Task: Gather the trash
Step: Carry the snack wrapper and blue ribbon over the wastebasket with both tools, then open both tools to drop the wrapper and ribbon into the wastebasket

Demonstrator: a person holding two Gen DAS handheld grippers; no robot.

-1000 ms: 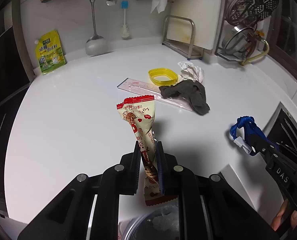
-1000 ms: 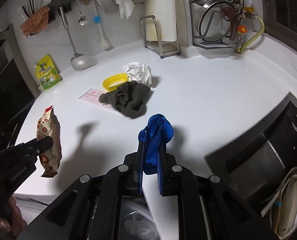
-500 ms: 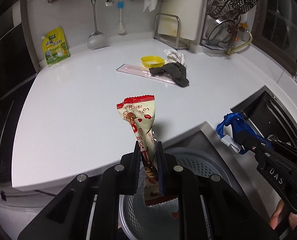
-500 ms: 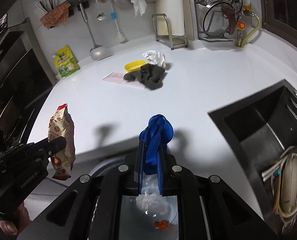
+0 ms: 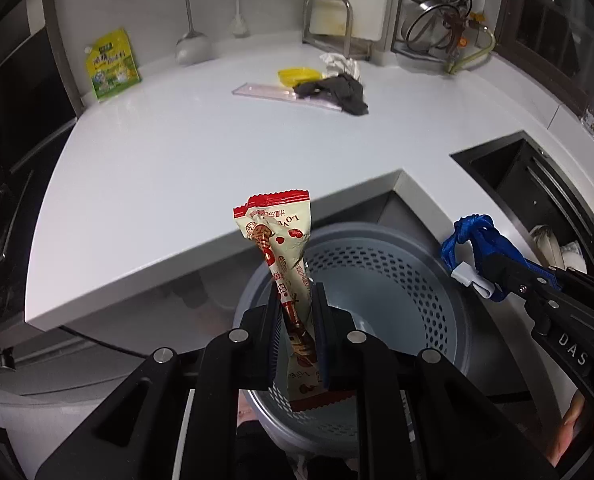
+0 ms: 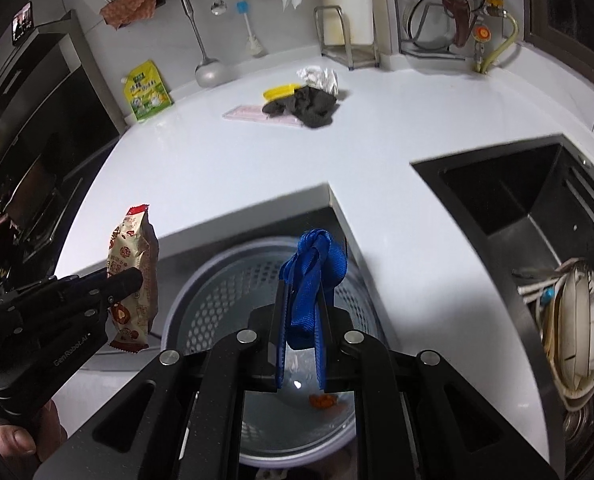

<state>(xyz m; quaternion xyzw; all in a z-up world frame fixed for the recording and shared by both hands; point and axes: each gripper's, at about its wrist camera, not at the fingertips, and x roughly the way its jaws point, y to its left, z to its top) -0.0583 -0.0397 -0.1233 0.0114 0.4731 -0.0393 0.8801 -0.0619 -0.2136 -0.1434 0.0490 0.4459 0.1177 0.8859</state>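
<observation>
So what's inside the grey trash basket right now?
The trash basket holds a small orange scrap on its floor, seen from the right wrist. The right gripper and its blue strap cover part of the floor.

White counter (image 5: 185, 152) with dark cloth (image 5: 337, 90), yellow lid (image 5: 297, 75), pouch (image 5: 111, 65).

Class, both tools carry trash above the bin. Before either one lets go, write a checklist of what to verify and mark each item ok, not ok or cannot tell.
1. Left tool shut on the wrapper: ok.
2. Right tool shut on the blue strap: ok.
3. Bin open, with room inside: ok.
4. Strap over the bin mouth: ok.
5. Wrapper over the bin mouth: cannot tell; the left view shows it above the bin, the right view shows it left of the rim.
6. Trash left on the counter, the dark cloth and crumpled paper: not ok.
</observation>
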